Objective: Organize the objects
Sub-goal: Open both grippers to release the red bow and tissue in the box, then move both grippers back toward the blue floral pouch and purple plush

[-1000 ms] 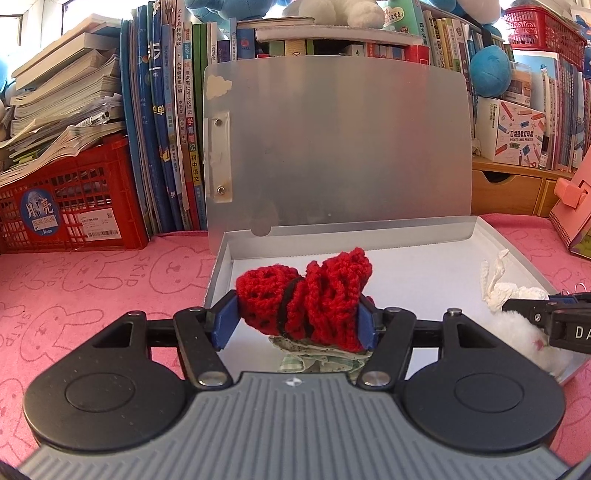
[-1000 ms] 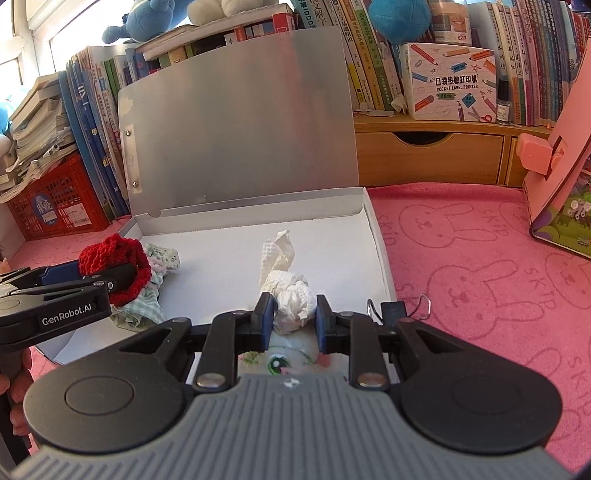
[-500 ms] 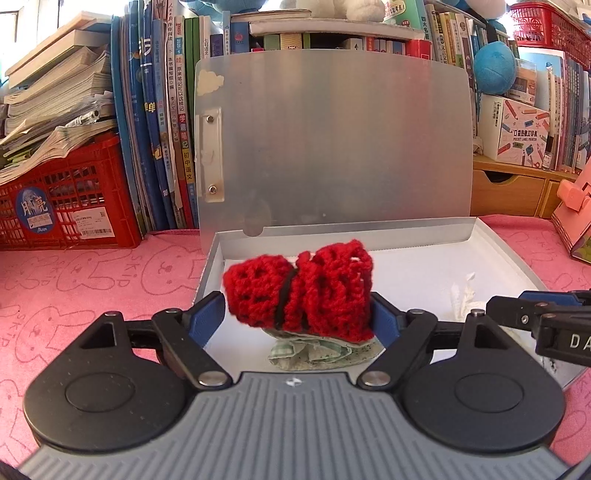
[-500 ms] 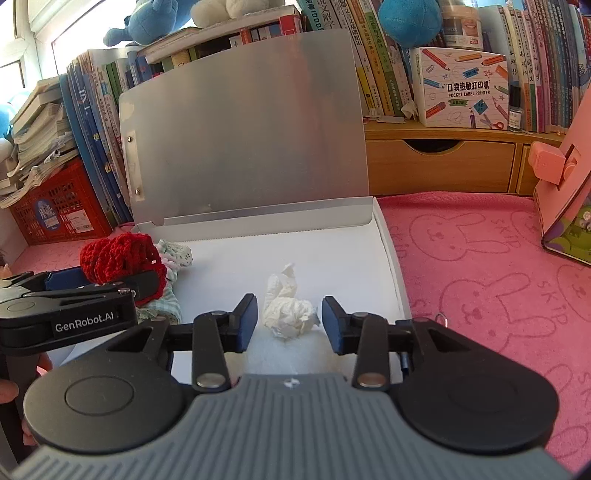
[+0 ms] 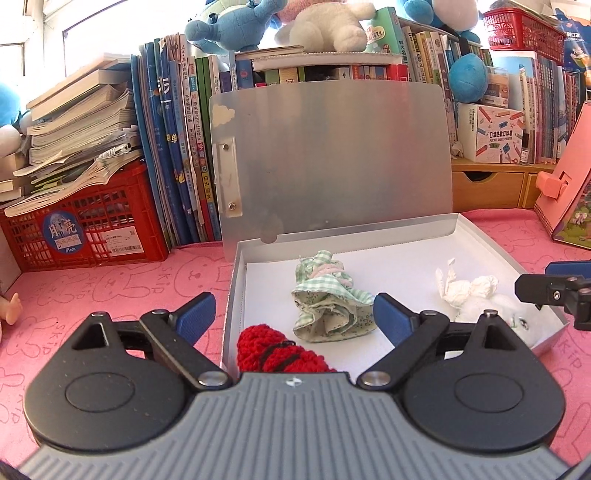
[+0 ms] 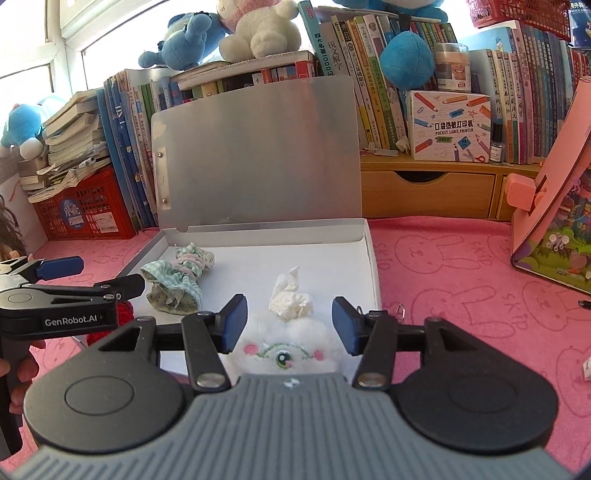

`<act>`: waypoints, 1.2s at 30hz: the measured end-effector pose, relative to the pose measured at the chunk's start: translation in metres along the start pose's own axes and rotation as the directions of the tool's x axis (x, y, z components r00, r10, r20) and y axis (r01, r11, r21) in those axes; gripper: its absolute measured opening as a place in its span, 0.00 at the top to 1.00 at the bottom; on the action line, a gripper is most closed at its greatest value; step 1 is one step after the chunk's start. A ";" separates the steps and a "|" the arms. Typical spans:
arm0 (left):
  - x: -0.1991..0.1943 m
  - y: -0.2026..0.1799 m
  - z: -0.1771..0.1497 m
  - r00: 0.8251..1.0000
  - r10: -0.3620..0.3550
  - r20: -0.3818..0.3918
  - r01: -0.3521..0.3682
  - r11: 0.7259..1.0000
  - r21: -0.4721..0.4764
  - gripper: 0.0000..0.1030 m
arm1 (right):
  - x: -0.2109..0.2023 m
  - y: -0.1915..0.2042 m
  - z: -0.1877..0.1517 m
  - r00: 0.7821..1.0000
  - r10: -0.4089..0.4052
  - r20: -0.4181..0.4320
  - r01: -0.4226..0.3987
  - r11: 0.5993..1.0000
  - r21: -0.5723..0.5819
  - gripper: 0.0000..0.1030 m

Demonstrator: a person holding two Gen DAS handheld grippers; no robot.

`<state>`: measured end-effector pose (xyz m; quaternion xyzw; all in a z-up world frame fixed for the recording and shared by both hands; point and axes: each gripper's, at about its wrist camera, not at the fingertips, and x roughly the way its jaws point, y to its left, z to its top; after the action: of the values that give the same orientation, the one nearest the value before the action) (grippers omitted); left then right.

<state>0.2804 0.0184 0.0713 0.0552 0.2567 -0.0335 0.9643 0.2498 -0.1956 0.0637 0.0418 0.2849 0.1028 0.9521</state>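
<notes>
Both views bright, daylight from window (image 5: 70, 22) upper left, blown out there. Strong fisheye bending at edges, corners dark. Sharp overall, colors saturated; soft shadows under items in box (image 6: 365, 266).

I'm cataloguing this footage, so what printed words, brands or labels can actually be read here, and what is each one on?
"GenRobot.AI": side of the black left gripper, which is open.
"POCKET LABEL PRINTER", under a line of Chinese characters: white cardboard box with pencil drawings on the wooden shelf.
"SKIP": repeated beside the bunny outlines on the pink table mat.
Blue round sticker and white label on the red plastic crate: too small.
Book spines: Chinese, mostly too blurred.
</notes>
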 end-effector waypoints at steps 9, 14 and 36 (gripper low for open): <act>-0.057 -0.006 -0.020 0.995 -0.099 0.020 0.099 0.995 0.011 0.08 | -0.049 0.008 -0.019 0.997 0.075 0.027 -0.073 0.996 -0.054 0.31; -0.090 -0.008 -0.043 0.987 -0.158 0.020 0.158 0.987 0.010 0.08 | -0.083 0.012 -0.038 0.992 0.121 0.041 -0.117 0.990 -0.080 0.29; -0.154 0.014 -0.130 0.987 -0.159 -0.019 0.157 0.986 -0.056 0.08 | -0.160 0.037 -0.141 0.975 0.223 0.002 -0.218 0.953 -0.212 0.15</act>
<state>0.0845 0.0536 0.0371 0.0086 0.2725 -0.1022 0.9567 0.0351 -0.1916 0.0369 -0.0263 0.2535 0.2375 0.9374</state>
